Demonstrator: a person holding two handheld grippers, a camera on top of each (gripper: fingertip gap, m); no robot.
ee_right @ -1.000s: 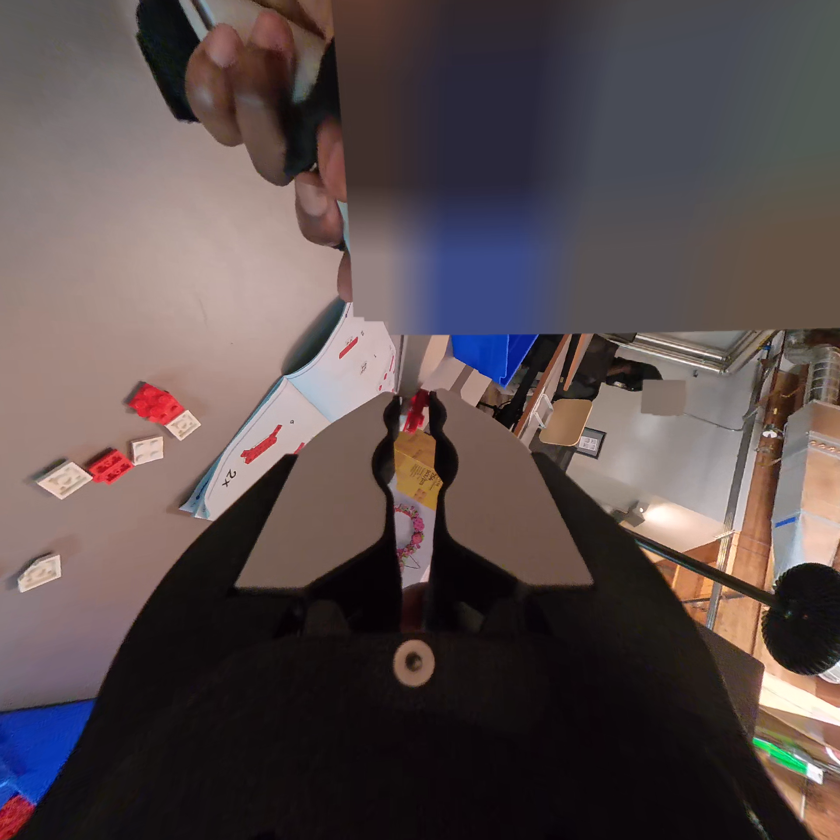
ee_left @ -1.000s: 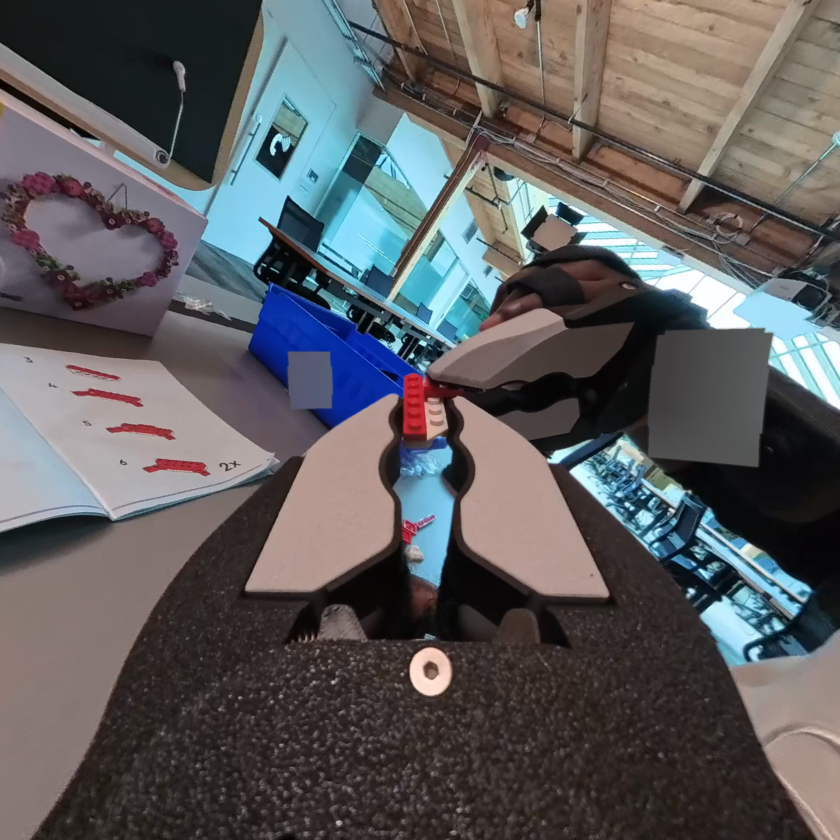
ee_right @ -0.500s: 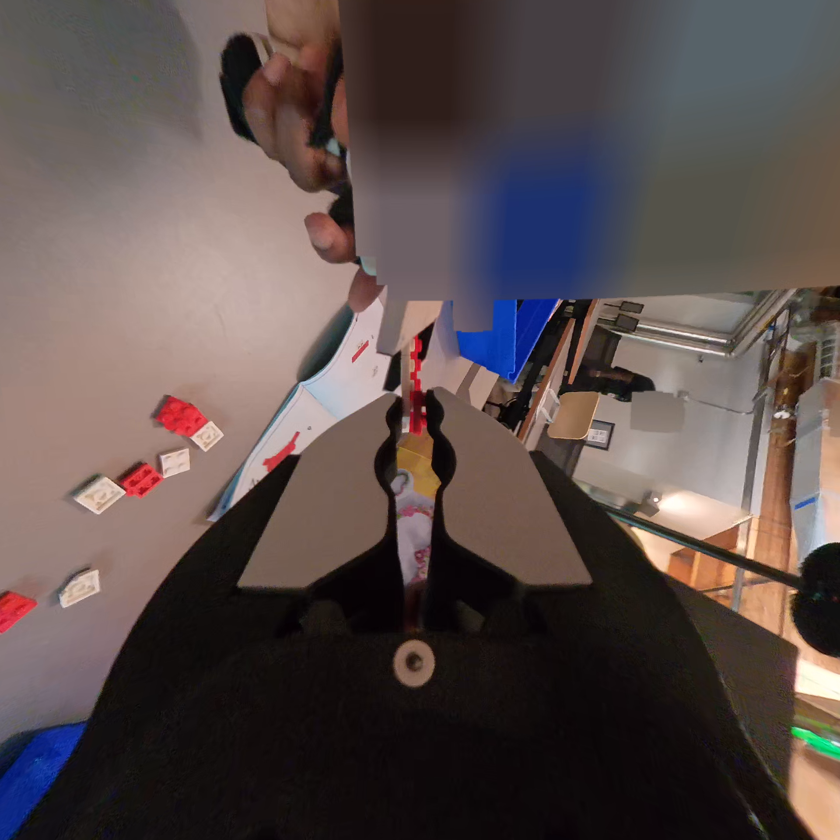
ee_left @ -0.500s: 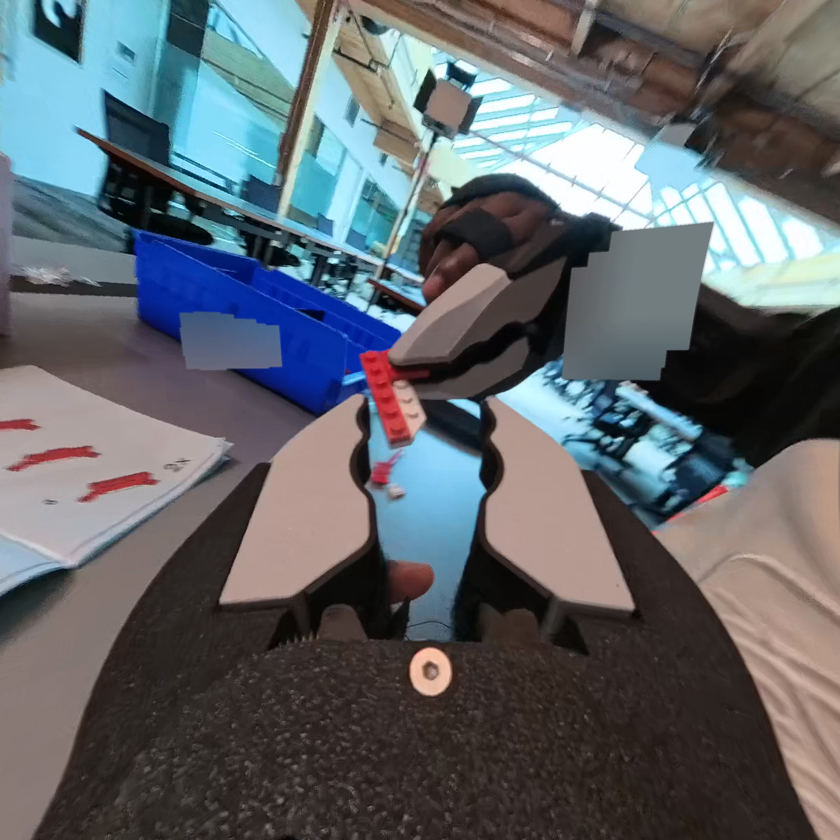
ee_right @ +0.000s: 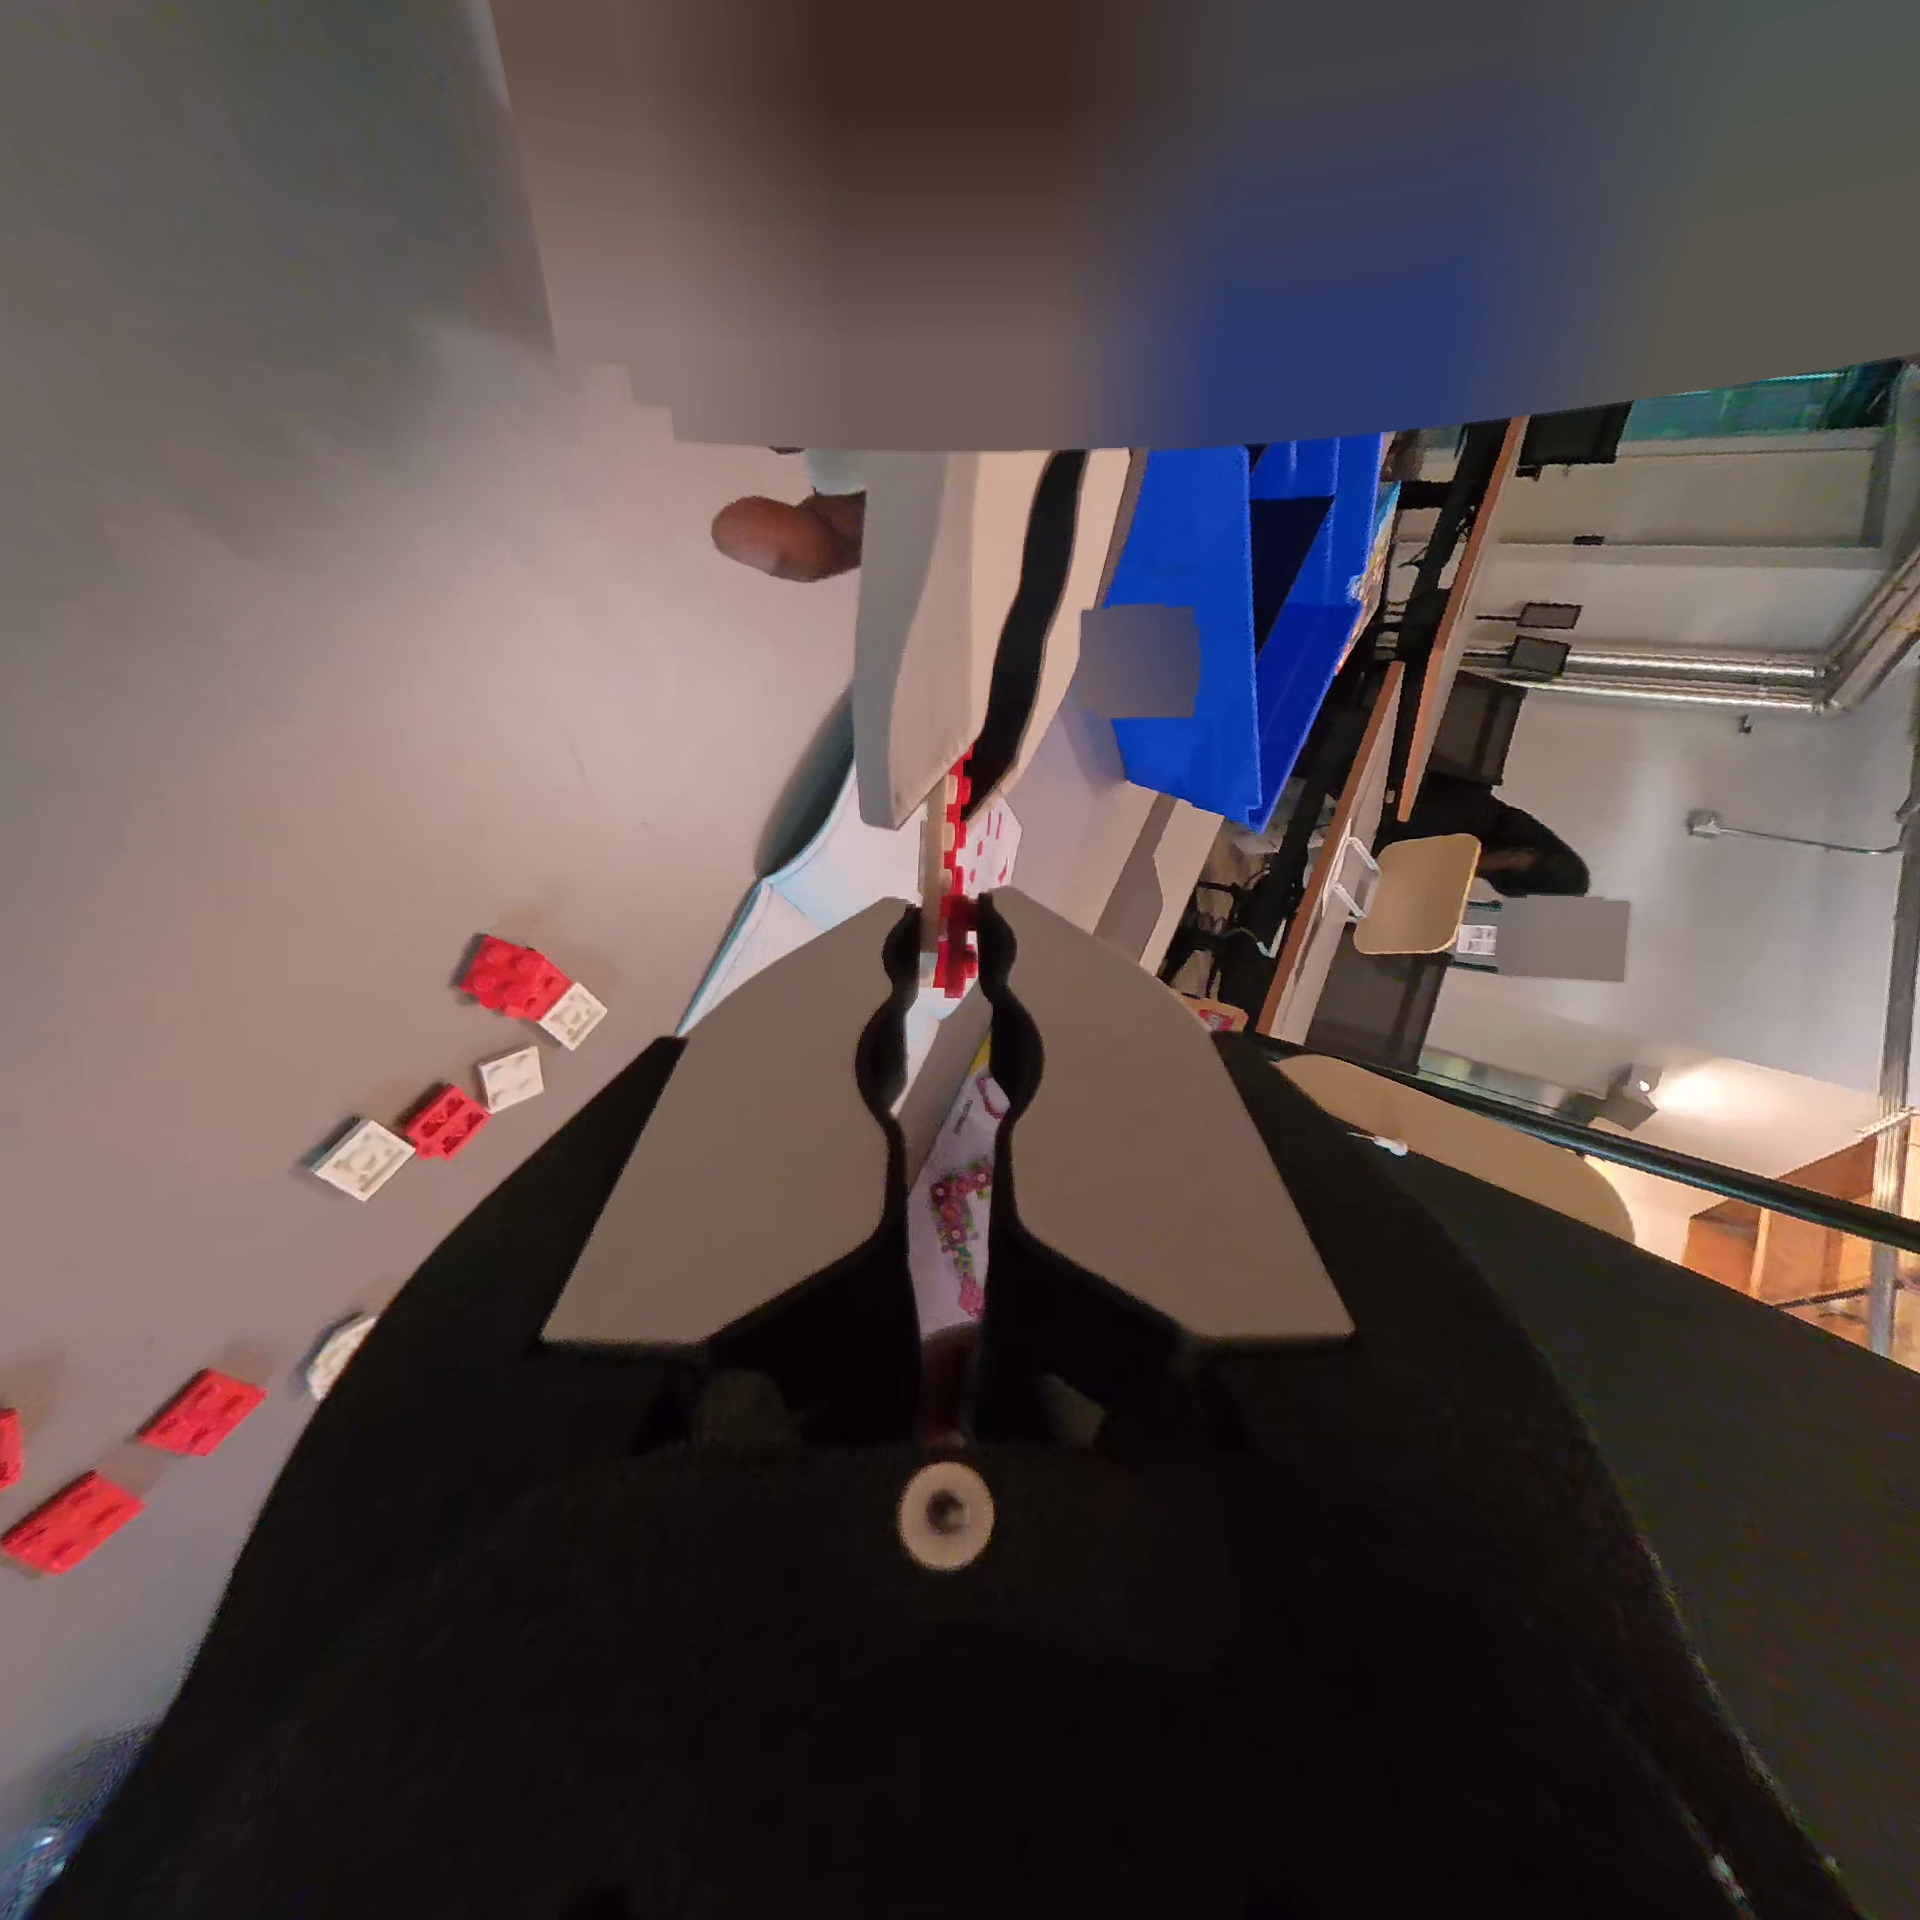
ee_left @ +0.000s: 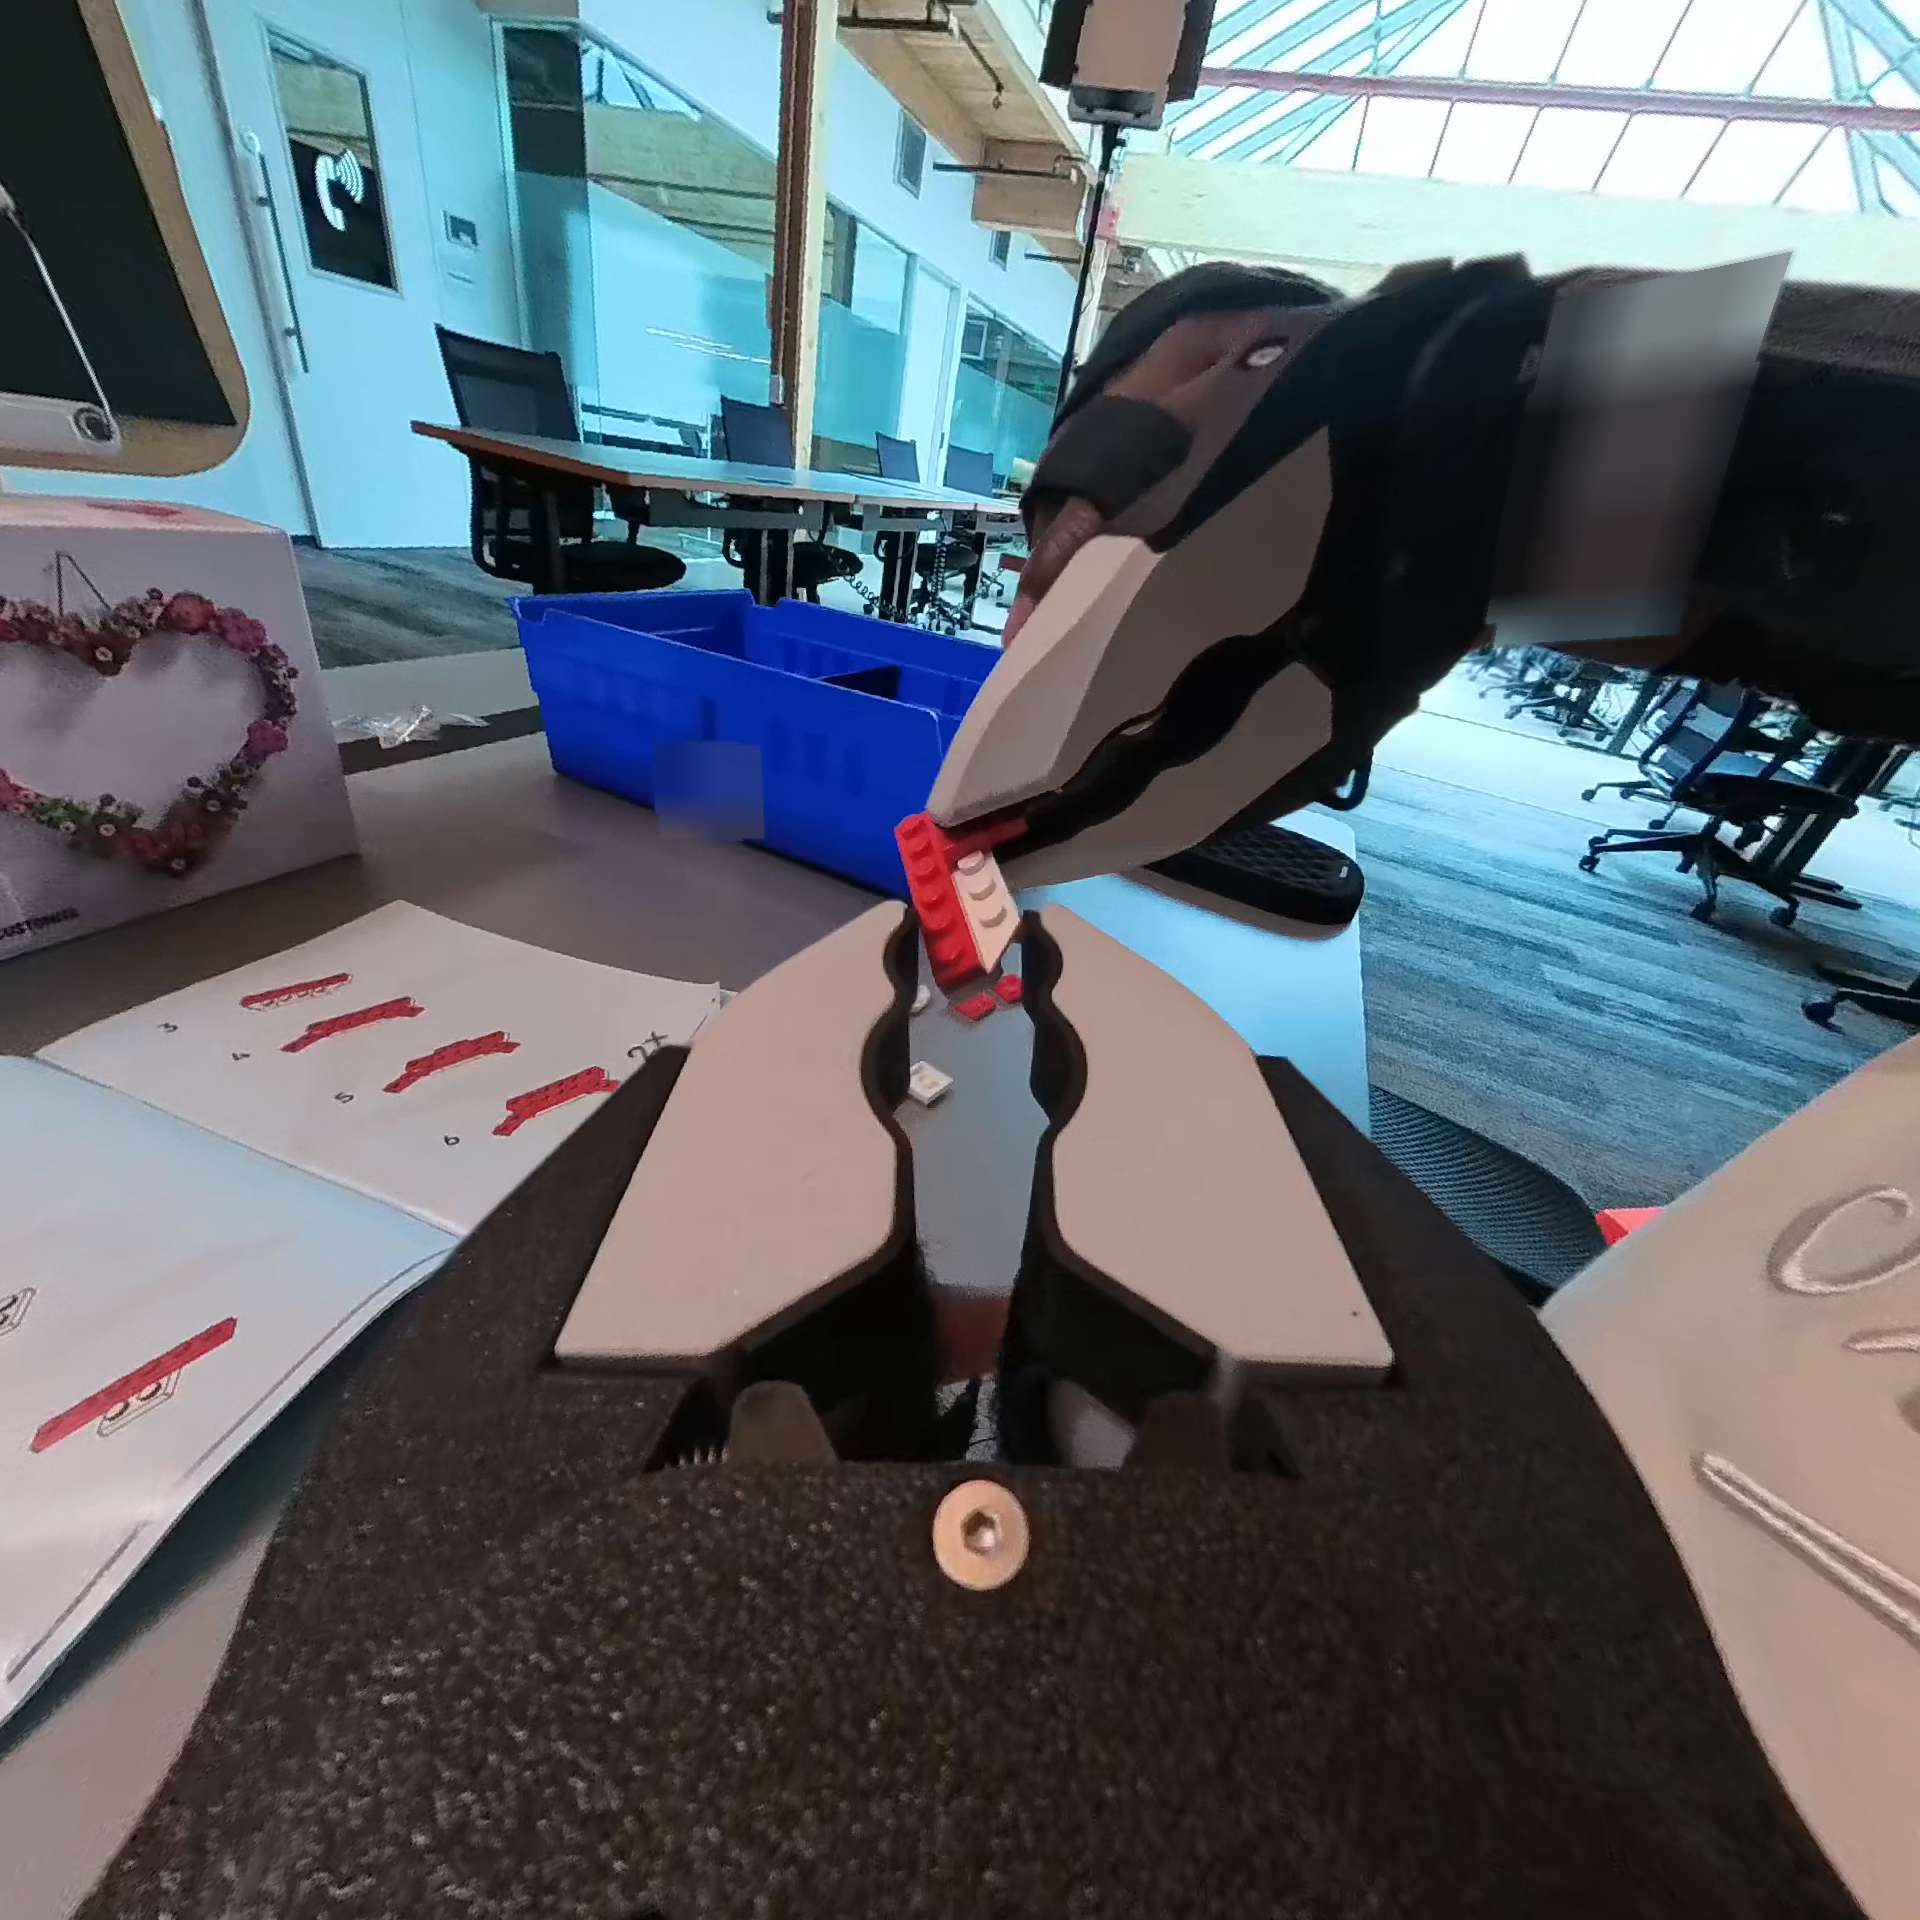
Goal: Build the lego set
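A small lego assembly point(ee_left: 951, 894), a red plate strip with white plates on it, is in the air above the grey table. My right gripper point(ee_left: 966, 836) comes in from the upper right and is shut on its upper end. My left gripper point(ee_left: 966, 930) has its jaws narrow around the assembly's lower end, tips against both sides. In the right wrist view the assembly point(ee_right: 951, 847) runs edge-on from my right gripper point(ee_right: 951, 914) up into the left gripper point(ee_right: 951, 795). A blur patch hides the hand behind it.
Loose red and white plates point(ee_right: 520, 977) lie scattered on the table, a few below the grippers point(ee_left: 930, 1081). An open instruction booklet point(ee_left: 312, 1091) and a box with a flower heart point(ee_left: 156, 727) are at the left. A blue bin point(ee_left: 727, 686) stands behind. My left and right fingertips are right by each other.
My left gripper held the assembly, opened wide half a second ago, and has now narrowed onto its lower end. My right gripper kept hold and tilted the assembly.
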